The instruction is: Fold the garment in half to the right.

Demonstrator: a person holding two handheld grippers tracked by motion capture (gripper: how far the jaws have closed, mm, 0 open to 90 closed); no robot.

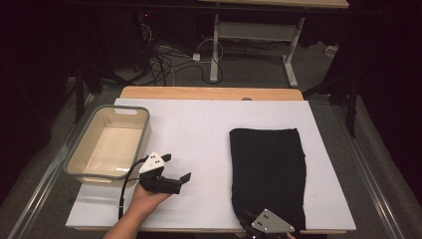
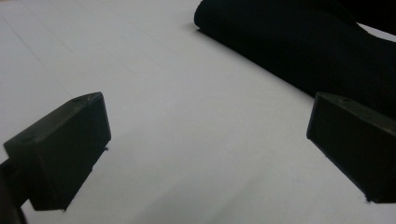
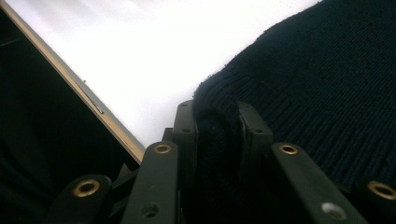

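Observation:
A black knitted cloth (image 1: 267,174) lies folded flat on the right half of the white table top (image 1: 199,124). My right gripper (image 1: 260,220) is at the table's near edge, and in the right gripper view its jaws (image 3: 217,116) are pinched on the cloth's near left corner (image 3: 317,84), which bunches up between them. A hand holds my left gripper (image 1: 178,167) just above the table, left of the cloth. It points toward the cloth (image 2: 299,42) with its jaws wide apart and nothing between them (image 2: 205,140).
A beige plastic basin (image 1: 145,130) with a grey rim stands empty at the table's left edge, behind the left gripper. Bare white surface runs between the basin and the cloth. Beyond the table's far wooden edge are cables and desk legs.

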